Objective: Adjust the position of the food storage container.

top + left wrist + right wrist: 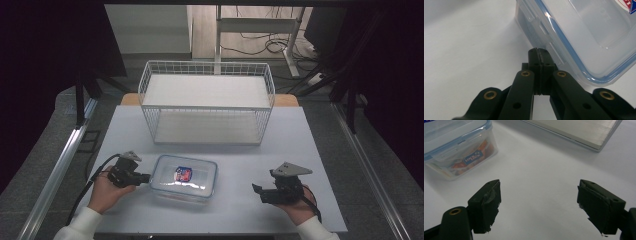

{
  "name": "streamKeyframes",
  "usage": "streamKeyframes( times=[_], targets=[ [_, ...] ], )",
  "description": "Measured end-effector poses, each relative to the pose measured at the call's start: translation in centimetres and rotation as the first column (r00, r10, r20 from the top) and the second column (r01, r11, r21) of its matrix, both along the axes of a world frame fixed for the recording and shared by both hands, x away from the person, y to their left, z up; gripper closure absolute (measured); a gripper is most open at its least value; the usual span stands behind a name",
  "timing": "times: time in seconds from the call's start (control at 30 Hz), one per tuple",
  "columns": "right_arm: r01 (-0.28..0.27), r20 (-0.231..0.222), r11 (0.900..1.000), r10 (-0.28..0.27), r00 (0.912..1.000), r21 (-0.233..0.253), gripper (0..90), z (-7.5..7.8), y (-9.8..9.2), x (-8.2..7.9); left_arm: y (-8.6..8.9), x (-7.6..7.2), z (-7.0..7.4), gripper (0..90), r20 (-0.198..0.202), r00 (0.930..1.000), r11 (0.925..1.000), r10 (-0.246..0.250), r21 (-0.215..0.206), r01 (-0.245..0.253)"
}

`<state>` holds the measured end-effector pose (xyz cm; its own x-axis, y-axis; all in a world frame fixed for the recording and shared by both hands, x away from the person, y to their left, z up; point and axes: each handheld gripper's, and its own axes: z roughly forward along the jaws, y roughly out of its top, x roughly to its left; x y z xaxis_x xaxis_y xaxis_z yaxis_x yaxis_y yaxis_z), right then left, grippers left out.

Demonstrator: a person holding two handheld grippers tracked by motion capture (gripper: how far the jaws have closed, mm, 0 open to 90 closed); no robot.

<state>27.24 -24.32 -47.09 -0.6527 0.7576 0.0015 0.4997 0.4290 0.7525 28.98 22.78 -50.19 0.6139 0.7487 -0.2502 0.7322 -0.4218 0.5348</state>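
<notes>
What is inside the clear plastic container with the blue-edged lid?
Through the clear plastic container wall, the right gripper view shows orange items and a blue printed label. What they are, and how full it is, the frosted lid hides.

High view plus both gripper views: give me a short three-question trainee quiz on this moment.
1. True or false: the left gripper has its jaws closed together, tips at a side latch of the clear lidded container.
2. Which gripper has its jaws wide apart over bare table? A) left B) right
3. What stands behind the container, toward the far edge of the table?

Key: 1 true. 2 B. 3 a white wire rack with two shelves.
</notes>
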Motion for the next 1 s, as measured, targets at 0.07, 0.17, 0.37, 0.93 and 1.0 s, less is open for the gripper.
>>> streamKeyframes(
  times=[0.07, 0.17, 0.37, 0.93, 1.0],
  targets=[
    [-0.002, 0.001, 1.0, 0.002, 1.0, -0.003, 19.4, 0.0, 0.0, 0.0, -0.4, 0.1, 0.0, 89.7, 0.002, 1.0, 1.0, -0.007, -0.003, 0.007],
    [0.0, -0.003, 1.0, 0.0, 1.0, -0.001, 19.4, 0.0, 0.0, 0.1, -2.2, 0.4, 0.1, 89.7, 0.002, 0.999, 0.999, -0.045, -0.006, 0.045],
    [-0.001, -0.001, 1.0, 0.001, 1.0, -0.001, 19.4, 0.0, 0.0, 0.0, -4.4, 0.7, 0.2, 89.7, -0.004, 0.997, 0.9967, -0.078, -0.026, 0.077],
    [-0.003, 0.005, 1.0, 0.003, 1.0, 0.003, 19.5, 0.1, -0.1, 0.2, -3.4, 0.2, 1.1, 89.7, 0.055, 0.9971, 0.9971, -0.052, -0.052, 0.055],
    [-0.001, 0.004, 1.0, 0.001, 1.0, 0.006, 19.5, 0.0, -0.2, 0.3, -2.3, -0.1, 1.6, 89.7, 0.075, 0.9969, 0.9958, -0.025, -0.086, 0.031]
  ],
)
